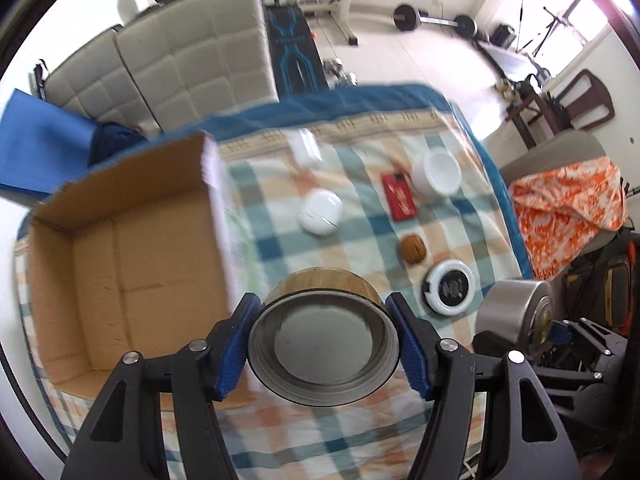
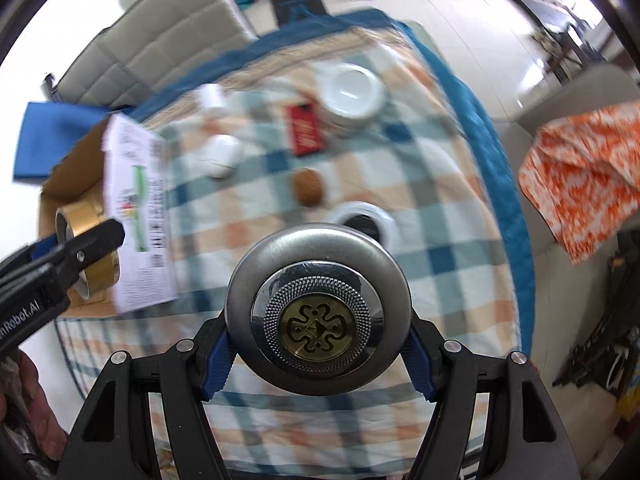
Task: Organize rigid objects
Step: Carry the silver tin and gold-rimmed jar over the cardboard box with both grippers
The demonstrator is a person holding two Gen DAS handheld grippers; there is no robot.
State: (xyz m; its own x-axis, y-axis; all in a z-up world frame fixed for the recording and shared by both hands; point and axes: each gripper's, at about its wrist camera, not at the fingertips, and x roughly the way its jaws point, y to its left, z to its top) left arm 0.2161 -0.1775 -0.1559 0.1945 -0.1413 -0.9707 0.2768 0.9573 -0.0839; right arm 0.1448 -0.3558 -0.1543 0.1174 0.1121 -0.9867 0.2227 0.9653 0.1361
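My left gripper point(image 1: 324, 344) is shut on a round gold tin point(image 1: 323, 344), held above the checked cloth beside the open cardboard box point(image 1: 120, 264). In the right wrist view the left gripper point(image 2: 86, 252) holds the gold tin point(image 2: 80, 216) over the box point(image 2: 68, 188). My right gripper point(image 2: 318, 340) is shut on a round silver tin point(image 2: 318, 312) with an embossed gold centre. That silver tin point(image 1: 516, 316) also shows at the right in the left wrist view.
On the checked cloth point(image 1: 360, 248) lie a white case point(image 1: 320, 214), a red box point(image 1: 400, 196), a white bowl point(image 1: 438, 172), a walnut point(image 1: 413, 249) and a black-and-white round tin point(image 1: 450, 287). An orange cloth point(image 1: 568, 216) drapes a chair at the right. A grey sofa point(image 1: 180, 48) stands behind.
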